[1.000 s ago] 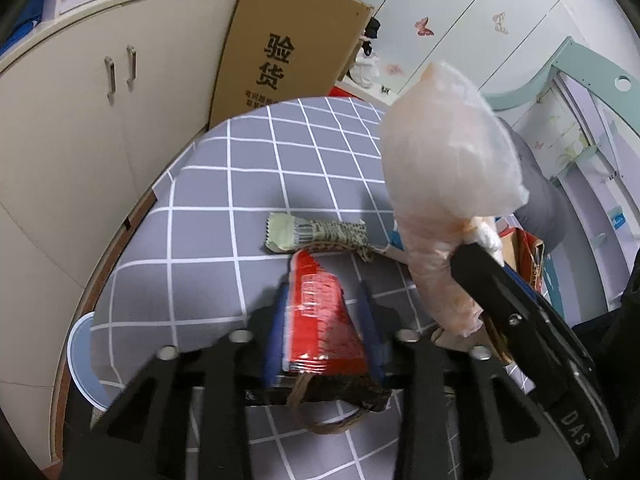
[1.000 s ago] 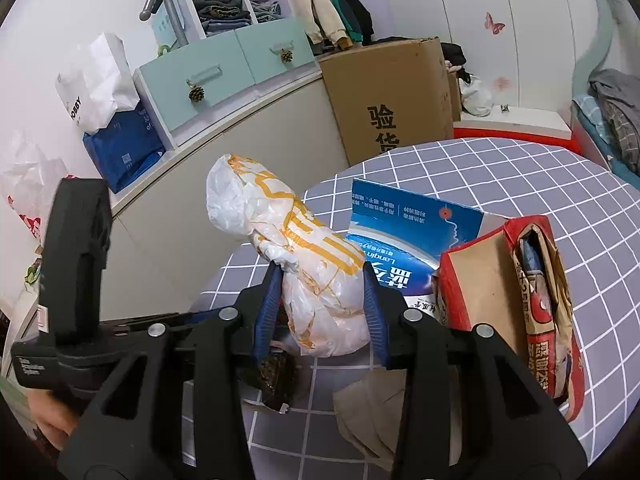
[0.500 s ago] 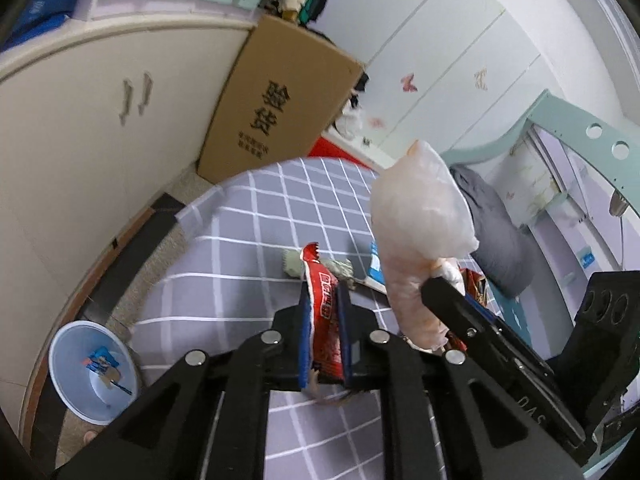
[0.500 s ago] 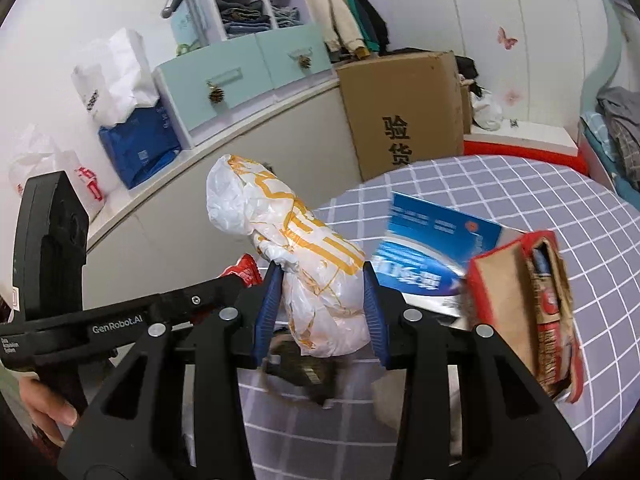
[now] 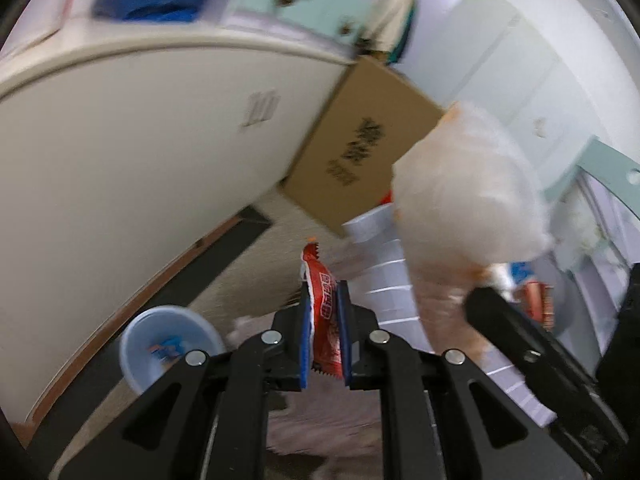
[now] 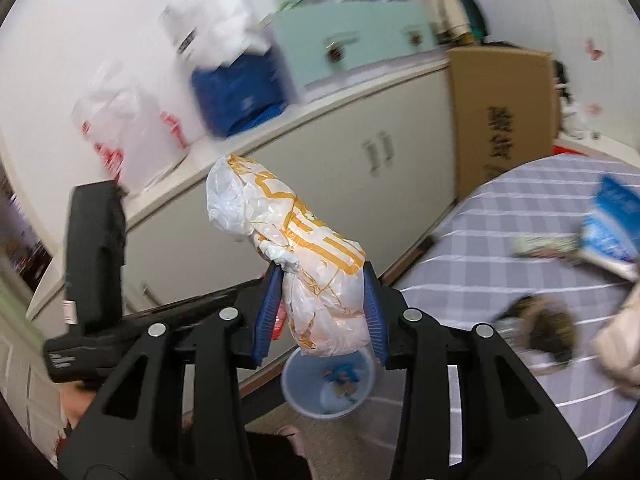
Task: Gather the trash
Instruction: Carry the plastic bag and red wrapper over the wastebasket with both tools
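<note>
My left gripper (image 5: 325, 320) is shut on a red snack wrapper (image 5: 325, 312), held in the air off the table's edge. My right gripper (image 6: 323, 300) is shut on a crumpled white and orange plastic bag (image 6: 296, 248); the bag also shows in the left wrist view (image 5: 464, 200). A light blue bin (image 6: 328, 388) with some trash inside stands on the floor right below the bag. It shows lower left of the wrapper in the left wrist view (image 5: 168, 344). The left gripper's body (image 6: 96, 256) is at the left.
The round table with a grey checked cloth (image 6: 520, 272) is at the right, with a blue box (image 6: 612, 220), a dark brown scrap (image 6: 540, 328) and other litter. A cream cabinet (image 5: 140, 152) and a cardboard box (image 5: 360, 160) stand behind.
Both grippers have swung left, off the table and toward the floor with their loads. The blue bin now sits under the right gripper's bag. The frames are motion-blurred.
</note>
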A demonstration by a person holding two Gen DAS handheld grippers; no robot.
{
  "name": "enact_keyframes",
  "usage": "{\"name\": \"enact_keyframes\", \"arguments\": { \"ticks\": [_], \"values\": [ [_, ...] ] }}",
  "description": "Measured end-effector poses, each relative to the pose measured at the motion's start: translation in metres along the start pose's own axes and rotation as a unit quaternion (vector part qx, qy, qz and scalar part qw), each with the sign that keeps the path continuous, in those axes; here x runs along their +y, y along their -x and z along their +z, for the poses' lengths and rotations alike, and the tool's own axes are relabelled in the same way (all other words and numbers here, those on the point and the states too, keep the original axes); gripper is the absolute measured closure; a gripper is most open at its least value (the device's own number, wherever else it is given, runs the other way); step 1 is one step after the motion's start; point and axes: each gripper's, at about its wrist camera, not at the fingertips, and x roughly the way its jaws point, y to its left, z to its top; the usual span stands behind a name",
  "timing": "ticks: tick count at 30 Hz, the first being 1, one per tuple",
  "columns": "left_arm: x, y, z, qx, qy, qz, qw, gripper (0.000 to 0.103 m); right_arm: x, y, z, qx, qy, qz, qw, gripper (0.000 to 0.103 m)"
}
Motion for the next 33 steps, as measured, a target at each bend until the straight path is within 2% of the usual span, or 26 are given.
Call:
{"name": "enact_keyframes", "arguments": {
  "ticks": [4, 9, 14, 21, 23, 25, 33],
  "values": [
    [0.052, -0.008, -0.010, 0.015, 0.031, 0.044, 0.9985, 0.092, 0.030, -0.043, -0.017, 0.034, 0.012, 0.015, 0.999, 0.064],
    [0.105, -0.027, -0.025, 0.044, 0.062, 0.080, 0.9939, 0.092, 0.049, -0.097, -0.040, 0.080, 0.018, 0.010, 0.997, 0.064],
    [0.137, -0.050, -0.031, 0.075, 0.078, 0.098, 0.9892, 0.092, 0.046, -0.141, -0.065, 0.121, 0.015, -0.006, 0.992, 0.064],
    [0.152, -0.077, -0.040, 0.108, 0.087, 0.110, 0.9842, 0.090, 0.032, -0.170, -0.083, 0.135, 0.005, -0.030, 0.990, 0.064],
    [0.153, -0.083, -0.041, 0.112, 0.082, 0.112, 0.9840, 0.083, 0.028, -0.173, -0.083, 0.133, 0.003, -0.036, 0.990, 0.064],
    [0.157, -0.093, -0.040, 0.118, 0.092, 0.120, 0.9814, 0.052, 0.024, -0.177, -0.086, 0.136, -0.001, -0.040, 0.990, 0.064],
    [0.161, -0.091, -0.047, 0.120, 0.105, 0.119, 0.9800, 0.051, 0.020, -0.184, -0.092, 0.150, -0.004, -0.040, 0.988, 0.064]
  ]
}}
